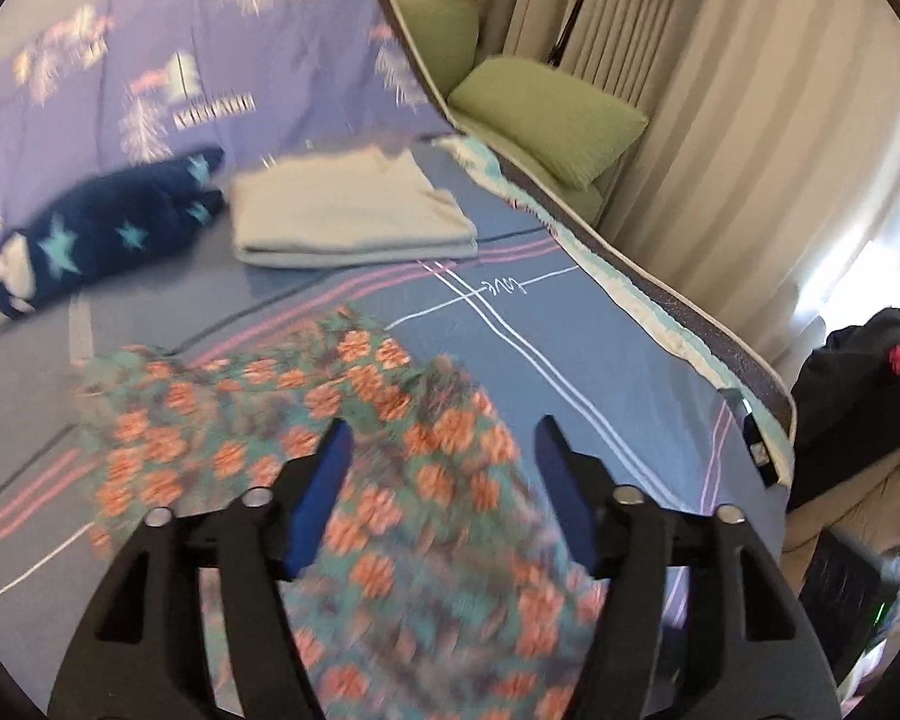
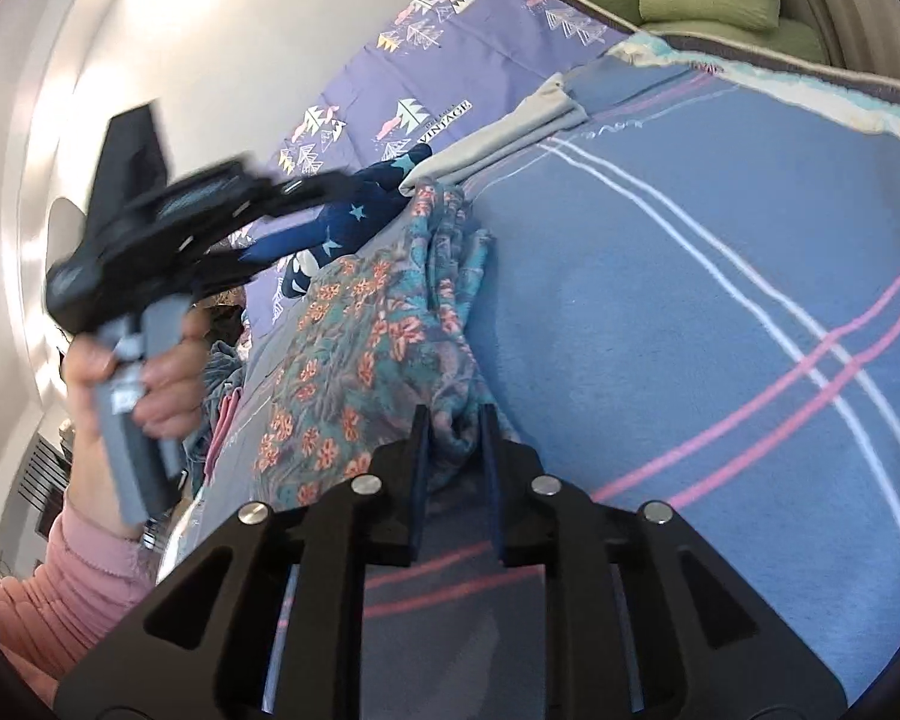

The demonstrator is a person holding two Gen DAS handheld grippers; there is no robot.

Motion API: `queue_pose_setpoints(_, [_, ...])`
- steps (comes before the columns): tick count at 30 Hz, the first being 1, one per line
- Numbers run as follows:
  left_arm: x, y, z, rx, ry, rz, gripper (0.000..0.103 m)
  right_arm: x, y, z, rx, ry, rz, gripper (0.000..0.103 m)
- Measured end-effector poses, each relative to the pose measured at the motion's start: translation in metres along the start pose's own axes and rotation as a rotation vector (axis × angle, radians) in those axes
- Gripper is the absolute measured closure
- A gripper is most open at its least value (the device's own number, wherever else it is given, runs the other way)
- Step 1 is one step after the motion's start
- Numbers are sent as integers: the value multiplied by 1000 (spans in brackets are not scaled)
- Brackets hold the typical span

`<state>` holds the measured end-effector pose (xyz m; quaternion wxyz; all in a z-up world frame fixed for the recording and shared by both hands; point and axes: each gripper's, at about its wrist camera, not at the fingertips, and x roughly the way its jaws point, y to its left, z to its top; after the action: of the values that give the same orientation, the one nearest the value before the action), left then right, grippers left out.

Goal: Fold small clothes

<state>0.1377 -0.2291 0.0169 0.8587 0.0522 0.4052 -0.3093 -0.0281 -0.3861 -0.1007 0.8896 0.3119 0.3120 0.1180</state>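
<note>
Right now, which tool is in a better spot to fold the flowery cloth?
Probably the right tool: its fingers already sit around the flowery cloth edge. The left tool is open above it, gripping nothing.

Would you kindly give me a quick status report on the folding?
Left gripper open above floral garment. Right gripper narrowed around its bunched edge, grip unconfirmed. Garment unfolded on bed; folded grey cloth lies apart.

Legible text, two items.

1. "VINTAGE", white capitals beside a tree motif, printed on the purple patterned sheet (image 2: 432,120); in the left wrist view the same print is too blurred to read.
2. "love", white cursive script along a white stripe of the blue striped bedsheet (image 1: 501,286), seen upside down.
</note>
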Motion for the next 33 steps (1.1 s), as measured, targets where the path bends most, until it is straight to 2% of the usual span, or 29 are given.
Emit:
queue_pose_setpoints(2, [-19, 1, -18, 19, -23, 31, 29, -3, 1, -1, -14, -4, -6, 81])
queue_pose_setpoints(3, [-25, 1, -25, 25, -30, 46, 27, -4, 1, -1, -17, -5, -10, 74])
queue_pose_setpoints(5, [-47, 7, -55, 31, -59, 90, 16, -5, -1, -2, -20, -1, -7, 71])
queue_pose_setpoints(7, [-65, 11, -85, 40, -75, 132, 14, -5, -2, -2, -16, 8, 4, 71])
queue_pose_setpoints(10, [-82, 13, -126, 60, -39, 207, 13, -4, 2, 1, -40, 11, -4, 70])
queue_pose_setpoints(14, [-94, 17, -165, 68, 1, 247, 13, -2, 9, 3, -60, 4, -32, 70])
queue_pose_setpoints(20, [-84, 12, -192, 103, 32, 292, 12, 2, 4, 1, -16, 36, -61, 69])
queue_pose_setpoints(25, [-64, 15, -194, 128, 47, 398, 12, 2, 8, 2, -23, 33, -80, 67])
queue_pose_setpoints(27, [-67, 18, -195, 114, 39, 397, 24, 3, 9, 3, -18, 36, -76, 66])
queue_pose_setpoints(29, [-74, 20, -195, 91, 22, 359, 44, 6, 9, 6, -15, 39, -75, 66])
queue_pose_setpoints(30, [-79, 20, -197, 83, 2, 340, 51, 8, 9, 7, -19, 38, -90, 66])
queue_pose_setpoints(32, [-84, 16, -200, 86, -20, 319, 87, 13, 7, 8, -23, 53, -146, 71])
queue_pose_setpoints(33, [-84, 14, -202, 88, -18, 311, 91, 16, 3, 7, -7, 70, -165, 76])
